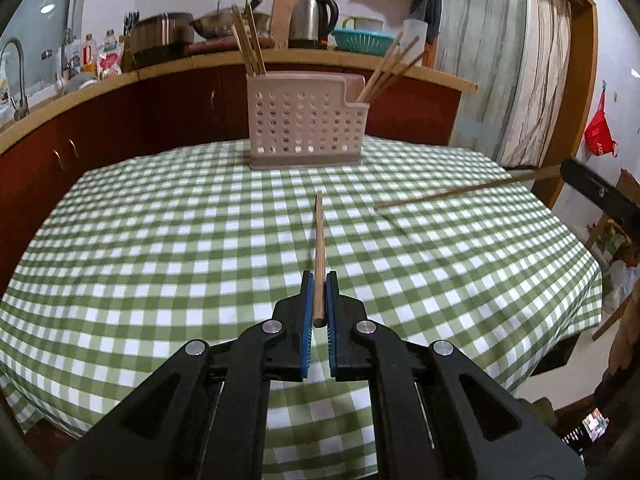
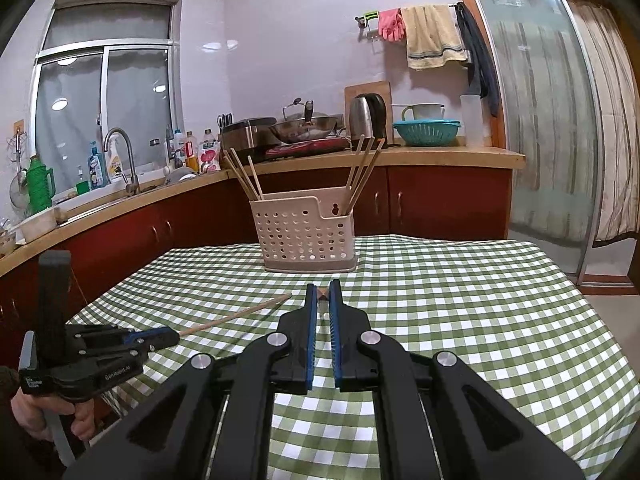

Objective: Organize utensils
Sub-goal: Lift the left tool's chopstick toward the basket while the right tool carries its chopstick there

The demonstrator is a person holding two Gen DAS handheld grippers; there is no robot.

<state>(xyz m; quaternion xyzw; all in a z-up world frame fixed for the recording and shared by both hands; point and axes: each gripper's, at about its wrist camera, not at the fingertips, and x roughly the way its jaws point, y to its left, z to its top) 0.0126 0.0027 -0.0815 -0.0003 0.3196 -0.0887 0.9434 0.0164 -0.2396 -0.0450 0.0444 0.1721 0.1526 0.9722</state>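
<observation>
Left black two-finger gripper with blue pads (image 1: 319,280), tilted down over the green-and-white checked tablecloth (image 1: 160,240), clamped narrow on one long round wooden chopstick (image 1: 319,248) pointing ahead at the beige perforated plastic utensil holder (image 1: 306,128). Right black gripper (image 2: 323,294), nearly level, pinched on a second wooden chopstick's end (image 2: 322,293). Holder at the table's far edge: roughly three chopsticks in its left compartment (image 2: 244,178), three in its right (image 2: 364,168).

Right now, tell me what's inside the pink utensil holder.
The pink utensil holder has wooden chopsticks leaning out of both ends: left group, right group. Its perforated wall hides their lower ends and the bottom.
</observation>
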